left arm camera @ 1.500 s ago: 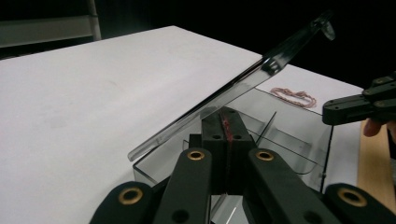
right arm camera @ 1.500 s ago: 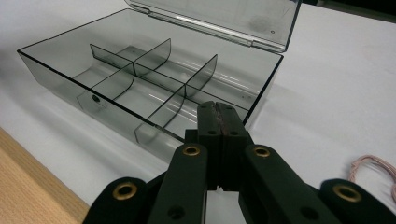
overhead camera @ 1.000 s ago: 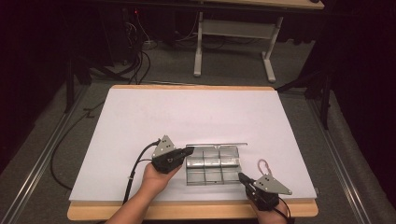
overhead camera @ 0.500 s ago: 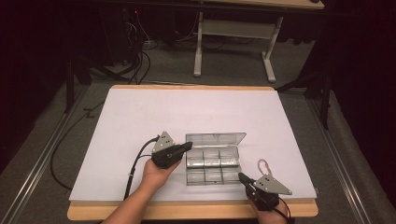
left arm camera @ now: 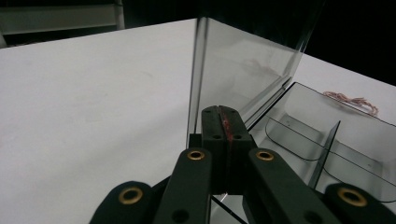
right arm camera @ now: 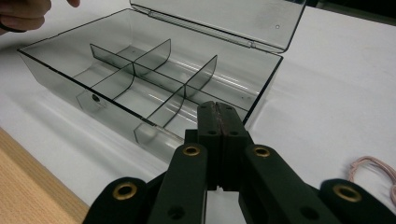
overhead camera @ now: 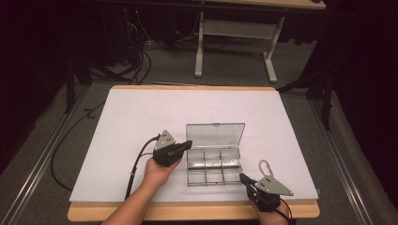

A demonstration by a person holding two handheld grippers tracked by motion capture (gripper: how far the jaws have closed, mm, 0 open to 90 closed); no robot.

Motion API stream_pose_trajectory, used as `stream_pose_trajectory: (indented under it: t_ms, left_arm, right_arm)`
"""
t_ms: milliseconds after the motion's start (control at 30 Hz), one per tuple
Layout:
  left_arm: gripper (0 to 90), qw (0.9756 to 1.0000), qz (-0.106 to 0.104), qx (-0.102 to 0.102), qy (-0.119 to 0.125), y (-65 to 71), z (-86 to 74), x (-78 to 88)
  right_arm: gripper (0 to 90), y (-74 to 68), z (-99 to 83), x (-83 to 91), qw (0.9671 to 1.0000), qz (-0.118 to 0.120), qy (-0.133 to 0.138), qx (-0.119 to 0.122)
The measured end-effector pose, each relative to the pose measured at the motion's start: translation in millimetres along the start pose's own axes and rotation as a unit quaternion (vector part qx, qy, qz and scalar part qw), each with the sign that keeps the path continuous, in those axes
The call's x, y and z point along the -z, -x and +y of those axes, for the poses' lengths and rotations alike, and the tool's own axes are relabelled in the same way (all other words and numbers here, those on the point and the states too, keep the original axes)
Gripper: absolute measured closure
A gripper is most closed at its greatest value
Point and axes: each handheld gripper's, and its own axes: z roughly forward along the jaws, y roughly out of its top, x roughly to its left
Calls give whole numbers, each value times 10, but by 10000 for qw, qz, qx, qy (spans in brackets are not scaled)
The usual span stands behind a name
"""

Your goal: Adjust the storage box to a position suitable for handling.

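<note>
A clear plastic compartment box (overhead camera: 213, 165) is lying near the front edge of the white bench (overhead camera: 141, 122), its lid (overhead camera: 215, 135) being propped open, apparently by the left tongs (overhead camera: 187, 144), which are pressed together with nothing between them at the box's left hinge corner; from the left gripper view the lid (left arm camera: 243, 70) is standing nearly upright just past the closed tips. The box is being shown as smoke-tinted and see-through, its dividers (right arm camera: 154, 79) splitting it into six empty cells. At the box's front right corner, the right tongs (overhead camera: 243, 178) are being held shut on nothing, seemingly steadying it. A loop of pink cord (overhead camera: 265, 166) is lying just right of the box.
</note>
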Motion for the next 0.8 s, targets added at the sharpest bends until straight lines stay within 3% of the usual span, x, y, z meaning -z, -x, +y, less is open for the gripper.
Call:
stream_pose_trajectory:
  t_ms: [533,667,800]
  left_arm:
    - [891,9999,109,-105,-46,-15,-18,88]
    - [874,9994,235,-210,-122,-57,-44,206]
    - [841,9984,425,-298,-227,-145,-130,445]
  right_arm:
    - [897,-4,0,-5,10000,-9,2,-11]
    - [897,-3,0,-5,10000,-4,7,-8]
    - [896,-3,-3,-2,10000,-8,10,-11]
